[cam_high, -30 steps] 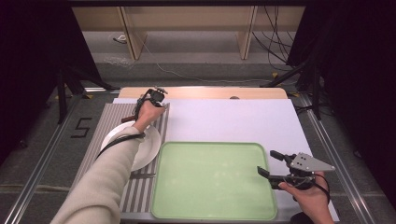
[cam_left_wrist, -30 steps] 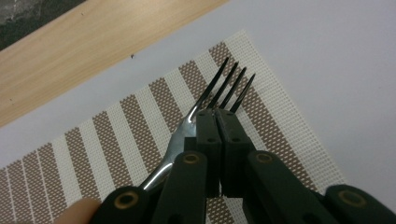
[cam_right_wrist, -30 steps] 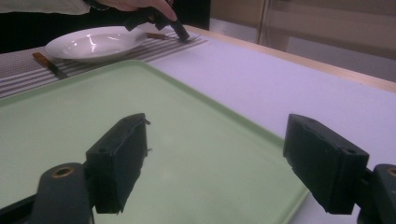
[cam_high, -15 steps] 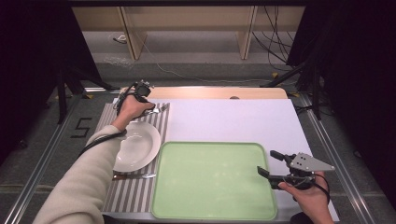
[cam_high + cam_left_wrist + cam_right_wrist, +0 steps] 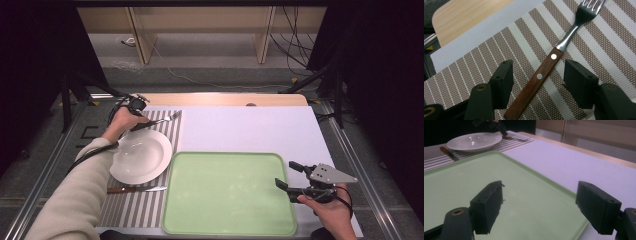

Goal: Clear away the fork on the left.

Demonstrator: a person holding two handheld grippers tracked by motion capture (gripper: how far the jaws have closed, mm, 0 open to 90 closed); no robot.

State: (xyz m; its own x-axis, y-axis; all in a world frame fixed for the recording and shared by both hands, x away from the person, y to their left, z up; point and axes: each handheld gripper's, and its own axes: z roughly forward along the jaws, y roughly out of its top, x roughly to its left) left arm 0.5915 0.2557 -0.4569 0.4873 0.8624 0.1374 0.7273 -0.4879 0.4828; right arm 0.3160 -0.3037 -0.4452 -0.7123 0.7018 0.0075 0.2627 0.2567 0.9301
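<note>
I have my left hand-held gripper [image 5: 537,82] spread wide, jaws straddling the fork [image 5: 541,73] handle — the fork lies flat on the striped mat [image 5: 125,200] beyond the plate [image 5: 142,156], ready to pinch. My right hand-held gripper [image 5: 291,177] hangs released over the tray [image 5: 225,200] near its right rim — open worktop [image 5: 250,127] ahead.
</note>
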